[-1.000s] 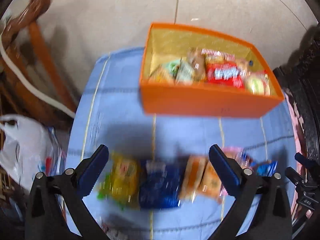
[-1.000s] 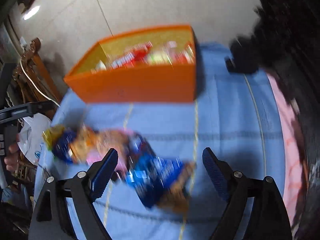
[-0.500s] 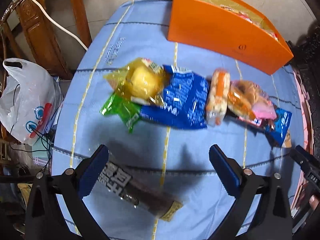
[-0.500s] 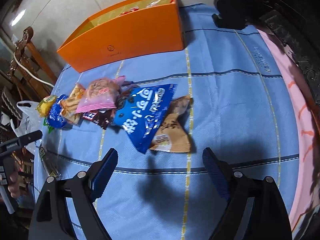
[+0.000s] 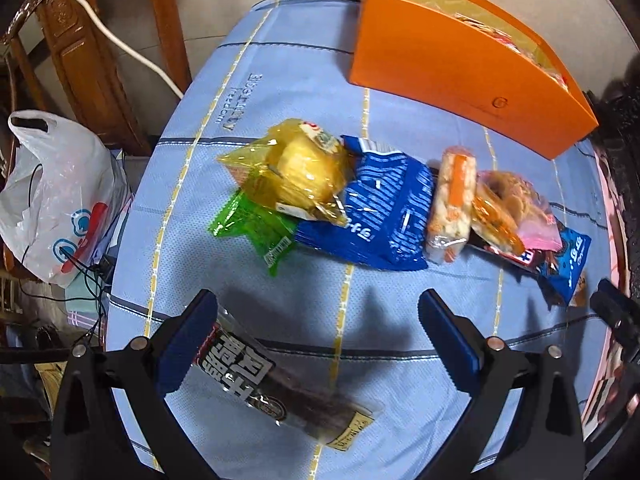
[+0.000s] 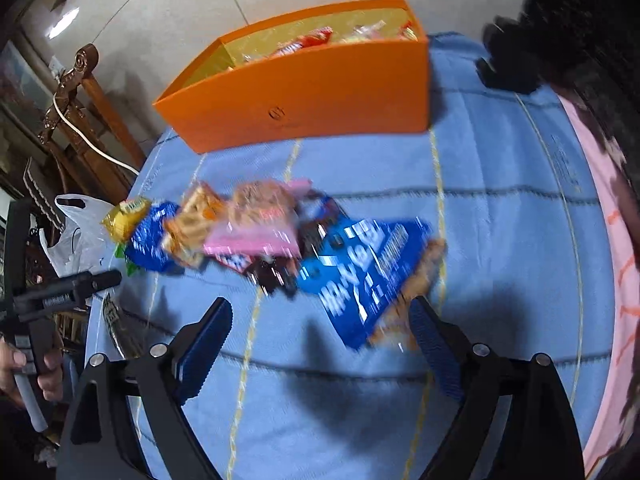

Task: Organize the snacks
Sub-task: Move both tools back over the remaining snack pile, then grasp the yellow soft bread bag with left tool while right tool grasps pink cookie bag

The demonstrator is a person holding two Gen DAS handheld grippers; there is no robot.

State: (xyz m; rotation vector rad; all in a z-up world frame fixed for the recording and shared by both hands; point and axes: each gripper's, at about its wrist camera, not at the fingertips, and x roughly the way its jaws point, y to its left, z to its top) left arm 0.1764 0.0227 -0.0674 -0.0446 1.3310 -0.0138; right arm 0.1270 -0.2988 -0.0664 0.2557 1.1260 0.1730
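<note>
Only the left gripper [image 5: 316, 344], jaws wide apart, sees the dark snack bar [image 5: 280, 392]; right gripper [image 6: 320, 344] jaws are opening, empty.

The right tool [image 6: 320, 340], jaws opening, hangs over the blue snack packet [image 6: 368, 268] on the counter [image 6: 500, 240]; orange box [image 6: 312, 108] stands behind
</note>
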